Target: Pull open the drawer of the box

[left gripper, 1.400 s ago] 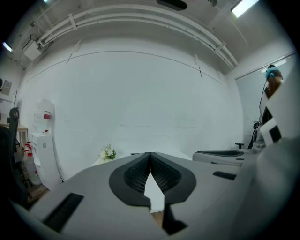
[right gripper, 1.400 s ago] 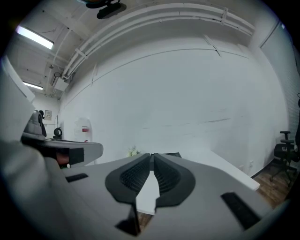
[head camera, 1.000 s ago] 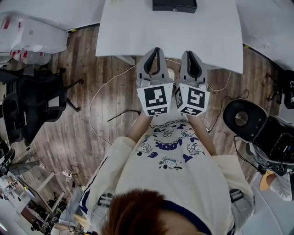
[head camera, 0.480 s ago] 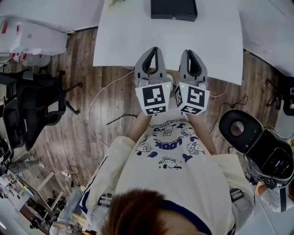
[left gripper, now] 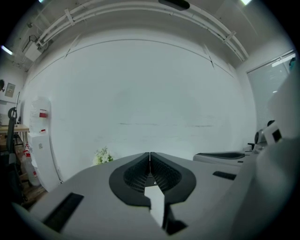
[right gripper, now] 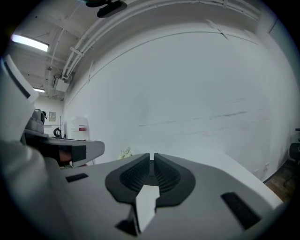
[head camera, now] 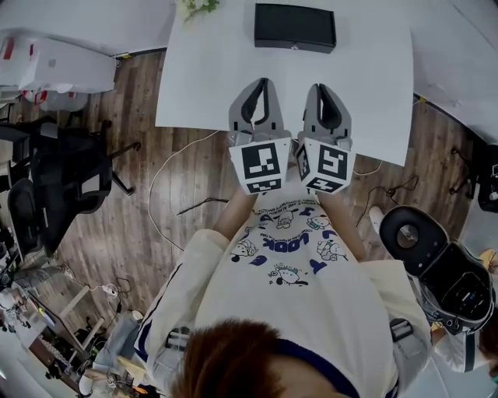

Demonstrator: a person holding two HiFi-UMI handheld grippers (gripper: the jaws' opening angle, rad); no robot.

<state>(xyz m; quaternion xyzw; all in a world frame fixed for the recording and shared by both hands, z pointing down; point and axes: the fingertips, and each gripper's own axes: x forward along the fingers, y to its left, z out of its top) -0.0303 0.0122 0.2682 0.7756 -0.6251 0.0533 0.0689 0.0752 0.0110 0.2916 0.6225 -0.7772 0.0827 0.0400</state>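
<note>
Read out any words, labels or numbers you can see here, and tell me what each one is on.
"LOOK": printed on the person's shirt, upside down in the head view.
Smaller print around it: too small to read.
Red label on the white unit: too small to read.
Cubes on the left gripper and right gripper: marker patterns, no letters.
Black box: no print readable.

Jaws together on left gripper and right gripper

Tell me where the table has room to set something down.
Bare tabletop lies between the black box and the left claw and right claw, and on both sides of the box. Flowers take the far left corner; the claws crowd the near edge.
</note>
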